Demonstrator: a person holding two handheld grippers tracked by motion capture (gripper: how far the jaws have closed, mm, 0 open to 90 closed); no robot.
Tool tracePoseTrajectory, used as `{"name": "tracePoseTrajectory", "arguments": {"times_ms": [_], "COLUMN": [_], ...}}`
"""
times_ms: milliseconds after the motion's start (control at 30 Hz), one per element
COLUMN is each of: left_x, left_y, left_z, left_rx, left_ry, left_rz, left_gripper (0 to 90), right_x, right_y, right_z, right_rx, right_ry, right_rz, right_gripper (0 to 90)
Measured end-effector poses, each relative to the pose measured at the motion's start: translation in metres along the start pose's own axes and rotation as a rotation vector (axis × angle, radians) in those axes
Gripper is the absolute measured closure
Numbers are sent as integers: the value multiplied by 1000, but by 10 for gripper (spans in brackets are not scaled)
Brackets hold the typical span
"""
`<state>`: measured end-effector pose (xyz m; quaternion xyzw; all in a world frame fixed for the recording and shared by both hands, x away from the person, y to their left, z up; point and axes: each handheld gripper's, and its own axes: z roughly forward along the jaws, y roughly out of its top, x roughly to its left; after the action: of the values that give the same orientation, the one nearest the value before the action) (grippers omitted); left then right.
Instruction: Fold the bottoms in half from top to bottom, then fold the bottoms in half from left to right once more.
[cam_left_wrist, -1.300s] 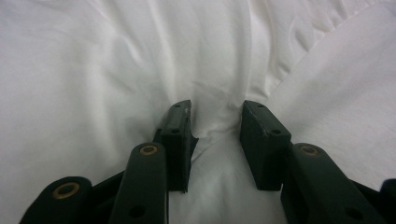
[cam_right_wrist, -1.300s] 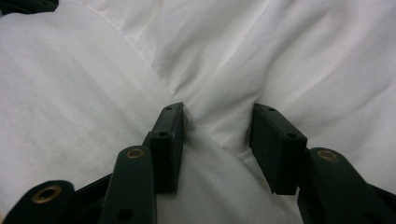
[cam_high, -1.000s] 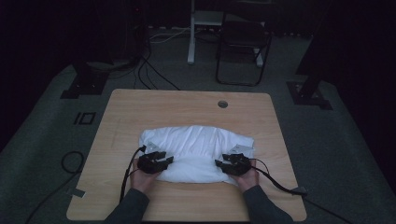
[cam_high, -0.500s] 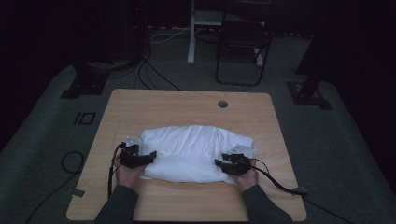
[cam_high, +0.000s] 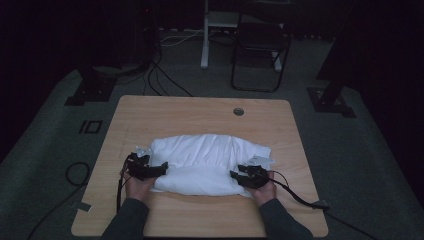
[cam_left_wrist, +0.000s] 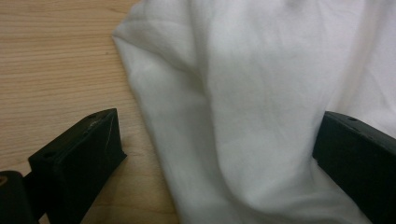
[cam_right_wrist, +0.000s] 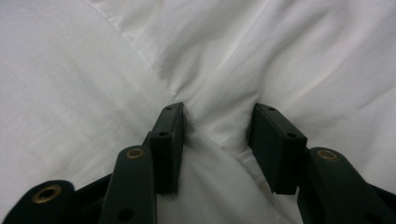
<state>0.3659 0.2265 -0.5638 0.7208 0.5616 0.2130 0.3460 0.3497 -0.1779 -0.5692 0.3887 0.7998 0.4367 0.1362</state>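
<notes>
Your cloth (cam_high: 207, 162) is plain white, no print, only soft grey shadows in the folds. Your surface (cam_high: 195, 112) is light tan wood with fine straight grain. Both your left gripper (cam_high: 161, 169) and right gripper (cam_high: 234, 174) are matte black; the right one shows brass-coloured rivets. Your sleeves (cam_high: 127, 220) are dark grey. The floor (cam_high: 45, 150) is dark grey.

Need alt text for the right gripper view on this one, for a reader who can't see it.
Two black jaws of the right gripper pinch a raised fold of white cloth, which bunches into creases between them. Cloth spreads across the frame behind the jaws, with a seam or folded edge running diagonally from the upper left toward the pinch.
</notes>
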Motion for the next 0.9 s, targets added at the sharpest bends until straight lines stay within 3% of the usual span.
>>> {"name": "tracePoseTrajectory", "arguments": {"times_ms": [233,300,400,533,600,633,667,767,800,900], "left_x": [-8,-11,-15,-18,-16,-16,-13,-12,-10,-9], "left_y": [-1,0,0,2,2,2,1,2,4,9], "left_z": [-1,-2,-1,-2,-2,-2,-1,-5,-13,-27], "left_rx": [-2,-14,-21,-11,-4,-4,-4,-21,-47,-93], "left_ry": [-44,-79,-96,-123,-164,-164,-210,-212,-220,-240], "left_rz": [7,5,2,0,-22,-22,-59,-45,-43,-40], "left_gripper": [39,124,192,438,602,678,744,802,806,810], "right_x": [0,0,0,0,1,1,1,3,4,8], "right_y": [0,0,-1,-1,-1,-1,0,4,7,20], "right_z": [0,0,0,0,0,0,0,-4,-7,-22], "right_rx": [-1,-3,-4,-5,-5,-5,-4,12,9,-38], "right_ry": [0,0,0,-1,-4,-4,-6,-13,-24,-32], "right_rz": [0,-2,-2,0,3,3,2,-17,-39,-64], "right_gripper": [540,540,540,540,539,539,538,518,508,502]}}
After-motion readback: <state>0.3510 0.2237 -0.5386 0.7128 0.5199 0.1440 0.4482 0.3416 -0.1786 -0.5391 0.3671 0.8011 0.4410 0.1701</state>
